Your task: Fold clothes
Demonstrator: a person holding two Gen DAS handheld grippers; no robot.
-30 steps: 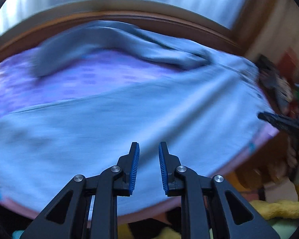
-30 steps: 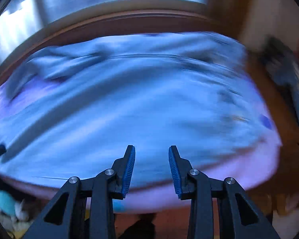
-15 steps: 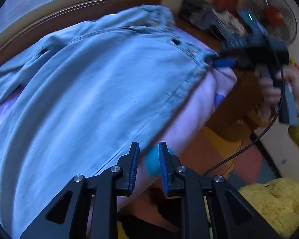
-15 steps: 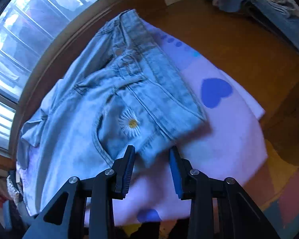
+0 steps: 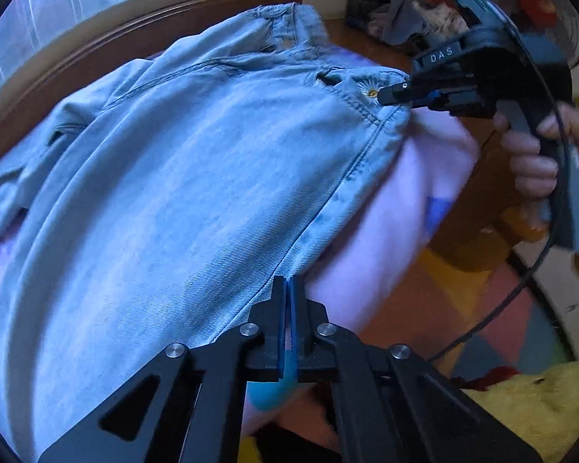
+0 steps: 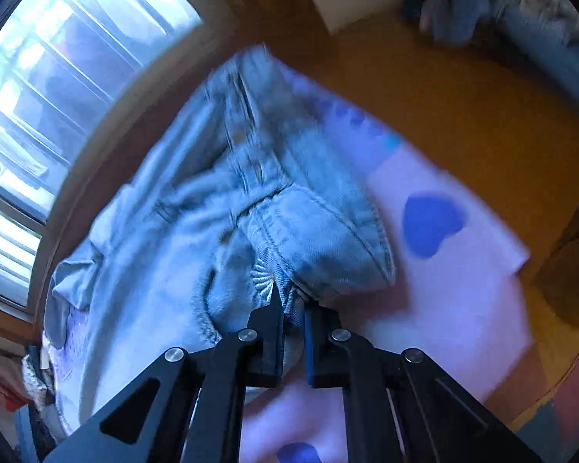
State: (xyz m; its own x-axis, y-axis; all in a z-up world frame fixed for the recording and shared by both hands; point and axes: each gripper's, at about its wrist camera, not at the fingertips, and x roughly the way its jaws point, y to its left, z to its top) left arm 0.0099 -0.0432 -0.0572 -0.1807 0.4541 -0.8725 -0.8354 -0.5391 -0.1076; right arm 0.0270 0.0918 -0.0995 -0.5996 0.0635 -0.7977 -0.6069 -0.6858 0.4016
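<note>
I am gripping a pair of light blue jeans (image 5: 181,177) with both grippers on a lilac cloth (image 6: 459,301).

Nearest me, the left gripper (image 5: 288,289) is sitting fully closed at the jeans' side seam, though I cannot tell if denim is caught between its pads. The right gripper (image 6: 291,305) is closing its narrow jaws, with bunched waistband denim beside an embroidered daisy (image 6: 262,276) between them. The jeans are lying spread across the heart-printed cloth on a wooden surface (image 6: 482,115). Farther back, a window (image 6: 58,88) is glowing.
</note>
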